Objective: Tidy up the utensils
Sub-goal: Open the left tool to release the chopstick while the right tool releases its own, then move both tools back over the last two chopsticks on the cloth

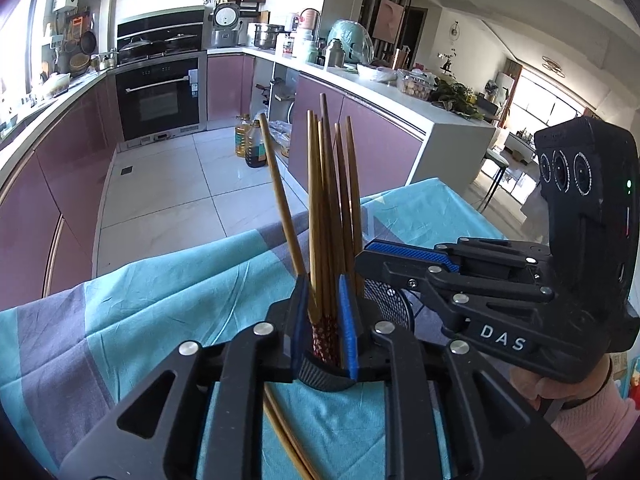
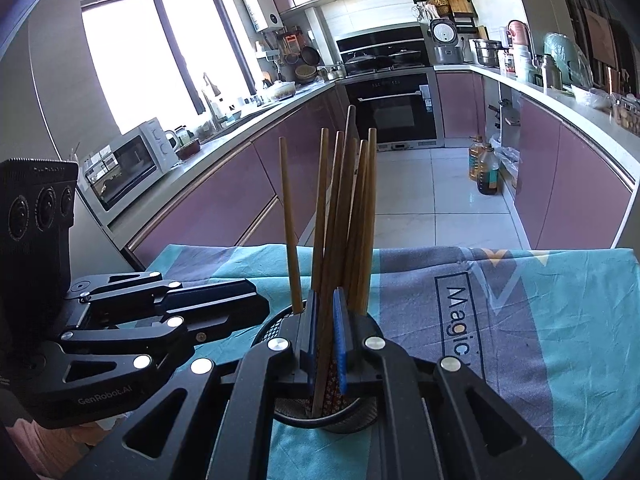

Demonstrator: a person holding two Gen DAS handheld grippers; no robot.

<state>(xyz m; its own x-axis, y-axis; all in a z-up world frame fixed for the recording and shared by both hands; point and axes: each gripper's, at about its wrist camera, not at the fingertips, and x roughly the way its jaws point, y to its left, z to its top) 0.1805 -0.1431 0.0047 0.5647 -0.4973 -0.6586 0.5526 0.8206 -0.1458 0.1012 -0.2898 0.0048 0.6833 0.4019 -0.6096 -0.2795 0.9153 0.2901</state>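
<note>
A black mesh utensil holder [image 2: 344,416] stands on the blue-grey cloth and holds several brown wooden chopsticks [image 2: 340,208] upright. My right gripper [image 2: 325,340] is shut on one or two of these chopsticks just above the holder's rim. In the left wrist view the holder [image 1: 384,300] sits just past my left gripper [image 1: 325,320], whose blue pads are closed around the bundle of chopsticks [image 1: 328,200]. The right gripper [image 1: 372,256] also shows there from the side, touching the bundle. Two loose chopsticks [image 1: 284,436] lie on the cloth under my left gripper.
The cloth-covered table [image 2: 520,320] ends ahead, with tiled kitchen floor [image 2: 420,200] beyond. Purple cabinets line both sides, an oven [image 2: 396,108] stands at the back, and oil bottles [image 2: 484,168] sit on the floor.
</note>
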